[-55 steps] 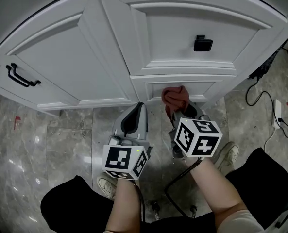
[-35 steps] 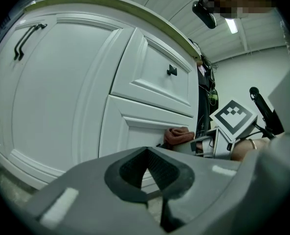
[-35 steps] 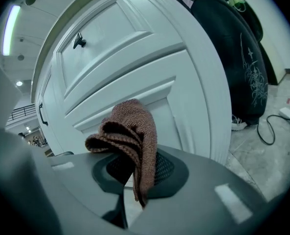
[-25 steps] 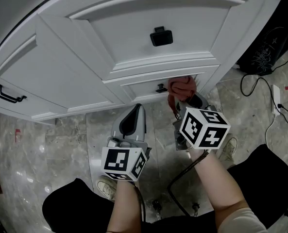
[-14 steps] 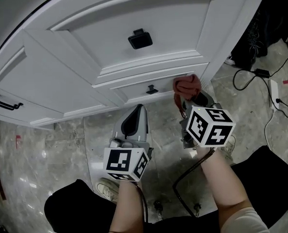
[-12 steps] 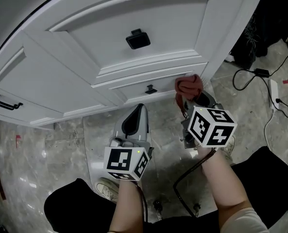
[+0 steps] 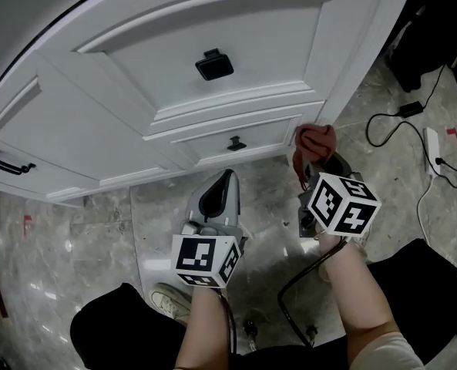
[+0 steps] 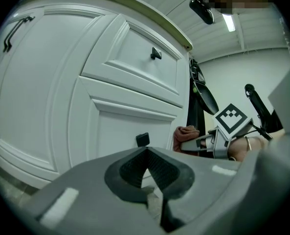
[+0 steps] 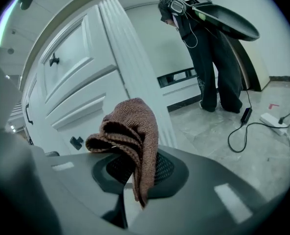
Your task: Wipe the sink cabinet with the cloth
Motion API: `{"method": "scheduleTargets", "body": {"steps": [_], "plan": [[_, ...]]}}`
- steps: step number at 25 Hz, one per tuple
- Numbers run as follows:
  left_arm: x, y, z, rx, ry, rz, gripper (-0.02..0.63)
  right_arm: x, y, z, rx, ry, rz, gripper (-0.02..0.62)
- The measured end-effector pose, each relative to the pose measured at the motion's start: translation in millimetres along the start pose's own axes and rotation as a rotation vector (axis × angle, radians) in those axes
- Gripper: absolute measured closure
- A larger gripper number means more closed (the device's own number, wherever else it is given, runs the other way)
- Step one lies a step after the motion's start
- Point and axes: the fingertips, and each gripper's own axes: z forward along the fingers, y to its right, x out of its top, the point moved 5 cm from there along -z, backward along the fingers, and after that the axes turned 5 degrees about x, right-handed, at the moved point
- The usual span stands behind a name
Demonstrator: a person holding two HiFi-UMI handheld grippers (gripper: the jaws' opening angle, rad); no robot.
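Observation:
The white sink cabinet (image 7: pixel 213 21) fills the upper head view, with a small bottom drawer (image 7: pixel 205 146) under a bigger panel. My right gripper (image 7: pixel 314 169) is shut on a reddish-brown cloth (image 7: pixel 314 142), which sits at the cabinet's lower right corner post (image 7: pixel 337 91). In the right gripper view the cloth (image 9: pixel 130 136) hangs bunched over the shut jaws beside the post (image 9: pixel 135 67). My left gripper (image 7: pixel 216 196) hangs lower, away from the cabinet, shut with nothing in it; its jaws (image 8: pixel 145 173) meet in the left gripper view, which also shows the cloth (image 8: pixel 184 137).
Black knobs sit on the upper panel (image 7: pixel 214 65) and the bottom drawer (image 7: pixel 234 142); a black bar handle (image 7: pixel 11 163) is on the left door. Cables and a white power strip (image 7: pixel 434 146) lie on the marble floor at right. A dark garment (image 9: pixel 208 48) hangs beyond the cabinet.
My right gripper has carried the cloth rightward along the bottom drawer, from near its knob to the cabinet's right corner. The left gripper has stayed shut and low.

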Motion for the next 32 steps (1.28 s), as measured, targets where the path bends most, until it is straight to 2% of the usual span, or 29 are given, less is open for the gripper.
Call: {"method": "scheduleTargets", "body": {"steps": [5, 11, 17, 20, 25, 28, 32], "plan": [[2, -38, -15, 0.088, 0.013, -0.018, 0.606, -44, -47, 19, 0.089, -0.085, -0.055, 0.515], [-7, -79, -40, 0.172, -0.012, -0.025, 0.606, -93, -125, 45, 0.234, -0.168, -0.099, 0.515], [-8, -117, -66, 0.228, -0.036, 0.012, 0.606, -118, -186, 72, 0.346, -0.171, -0.159, 0.515], [-9, -133, -77, 0.254, -0.038, 0.0, 0.606, -123, -200, 82, 0.363, -0.168, -0.172, 0.515], [-12, -142, -84, 0.263, -0.042, -0.016, 0.604, -116, -208, 94, 0.341, -0.137, -0.192, 0.515], [-15, -141, -84, 0.257, -0.048, -0.017, 0.606, -117, -203, 94, 0.324, -0.12, -0.199, 0.515], [-15, -137, -80, 0.239, -0.049, -0.014, 0.606, -114, -186, 93, 0.318, -0.128, -0.15, 0.511]]}}
